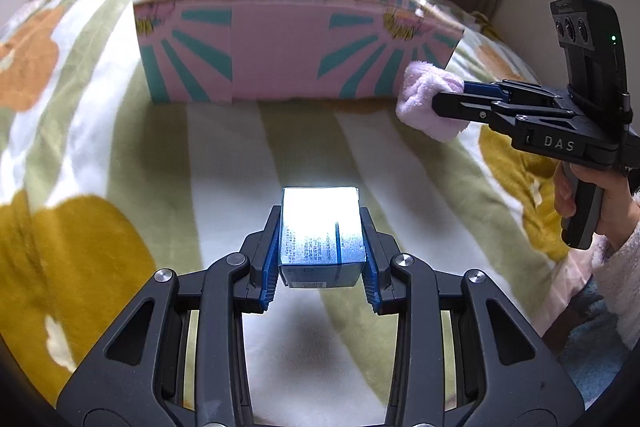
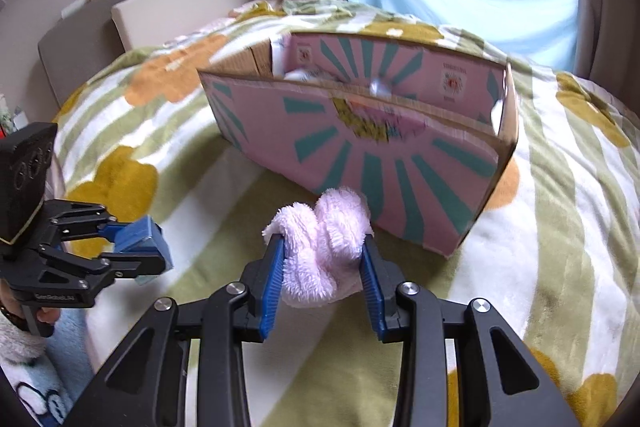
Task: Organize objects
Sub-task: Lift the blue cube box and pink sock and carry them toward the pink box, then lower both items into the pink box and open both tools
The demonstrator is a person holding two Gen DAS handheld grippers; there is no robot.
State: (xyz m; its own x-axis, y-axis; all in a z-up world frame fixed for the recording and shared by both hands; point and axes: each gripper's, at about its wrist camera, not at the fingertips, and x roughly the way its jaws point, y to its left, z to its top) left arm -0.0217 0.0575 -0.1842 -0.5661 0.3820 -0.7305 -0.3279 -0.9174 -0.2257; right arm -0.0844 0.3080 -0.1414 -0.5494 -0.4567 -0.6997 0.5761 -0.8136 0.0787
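While both grippers tilt downward over the flowered blanket (image 1: 120,155), each is clamped on something. The left gripper (image 1: 320,227) squeezes a small blue-and-white carton (image 1: 322,231) between its blue pads, lifted clear of the blanket, its shadow lying below. The right gripper (image 2: 324,255) pinches a fluffy pink cloth (image 2: 324,247), which bulges out past the fingertips. From the left wrist view, a hand (image 1: 576,195) in a fuzzy sleeve grasps the right tool's handle, with the cloth just beside the near right corner of the pink-and-teal cardboard box (image 1: 280,59). That box stands open-topped on the blanket, ahead of both grippers.
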